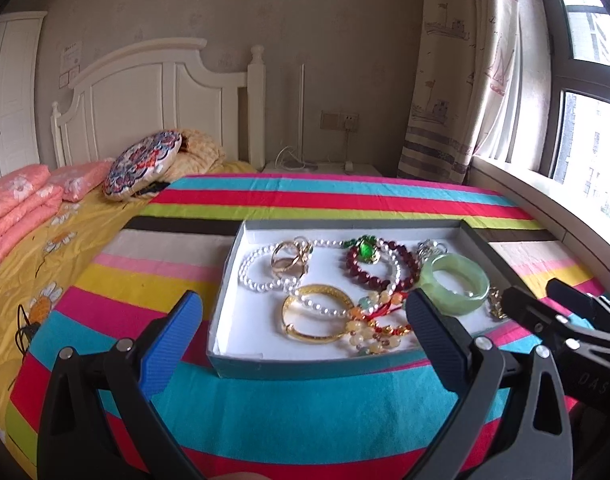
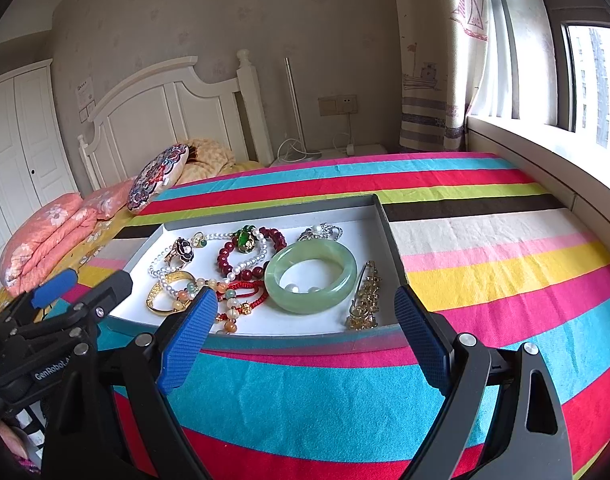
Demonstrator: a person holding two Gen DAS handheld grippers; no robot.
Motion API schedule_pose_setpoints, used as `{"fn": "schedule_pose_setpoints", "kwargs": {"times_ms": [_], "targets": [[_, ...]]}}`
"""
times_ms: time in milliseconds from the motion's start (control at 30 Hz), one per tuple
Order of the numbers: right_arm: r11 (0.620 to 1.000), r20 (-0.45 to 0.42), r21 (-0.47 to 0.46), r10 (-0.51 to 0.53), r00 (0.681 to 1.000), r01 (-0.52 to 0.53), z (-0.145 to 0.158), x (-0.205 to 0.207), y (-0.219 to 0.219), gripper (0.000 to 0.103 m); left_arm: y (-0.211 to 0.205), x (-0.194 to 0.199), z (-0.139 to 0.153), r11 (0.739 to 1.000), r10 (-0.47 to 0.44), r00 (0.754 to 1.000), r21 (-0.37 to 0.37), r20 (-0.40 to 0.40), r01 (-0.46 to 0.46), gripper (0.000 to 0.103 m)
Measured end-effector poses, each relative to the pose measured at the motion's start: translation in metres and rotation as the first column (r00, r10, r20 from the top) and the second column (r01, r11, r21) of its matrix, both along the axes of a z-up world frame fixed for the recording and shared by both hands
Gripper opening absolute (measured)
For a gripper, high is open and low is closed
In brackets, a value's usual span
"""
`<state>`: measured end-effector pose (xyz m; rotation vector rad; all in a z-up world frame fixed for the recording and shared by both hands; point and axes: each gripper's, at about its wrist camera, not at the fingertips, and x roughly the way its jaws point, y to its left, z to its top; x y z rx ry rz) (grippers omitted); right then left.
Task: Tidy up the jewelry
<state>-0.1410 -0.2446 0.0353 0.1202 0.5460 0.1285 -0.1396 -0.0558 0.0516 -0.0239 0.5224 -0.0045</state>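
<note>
— What carries it all?

— A bed point(image 1: 325, 412) under a striped cover point(image 2: 505, 280): teal, red, pink, yellow, lime.

— And directly on it?

— A shallow grey tray point(image 1: 241, 364) at the centre, lined white, jewelry piled inside. Toward ten o'clock, on a yellow sheet point(image 1: 41, 248), sit a round patterned cushion point(image 1: 145, 166), a tan blanket point(image 1: 201, 152) just behind it, and folded pink quilts point(image 1: 17, 208) at nine.
</note>
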Motion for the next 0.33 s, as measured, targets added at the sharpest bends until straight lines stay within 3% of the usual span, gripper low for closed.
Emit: {"fn": "schedule_pose_setpoints", "kwargs": {"times_ms": [67,133,233,333], "targets": [[1.000,-0.001,0.002,0.000,1.000,0.000,0.000,0.000,0.000,0.086,0.000,0.002,-0.003,0.999,0.012,1.000,0.033,-0.023,-0.011,0.101],[1.000,-0.005,0.006,0.005,1.000,-0.004,0.000,0.001,0.000,0.086,0.003,0.007,-0.006,1.000,-0.013,0.996,0.017,-0.088,0.014,0.101],[1.000,-0.019,0.015,0.011,1.000,-0.011,-0.001,0.002,0.000,0.086,0.014,0.016,-0.014,0.997,-0.071,0.968,-0.041,-0.242,0.063,0.101],[1.000,-0.065,0.010,0.020,0.998,-0.019,-0.001,0.002,0.001,0.086,0.021,0.010,-0.020,0.997,-0.070,0.950,-0.036,-0.303,0.062,0.101]]}}
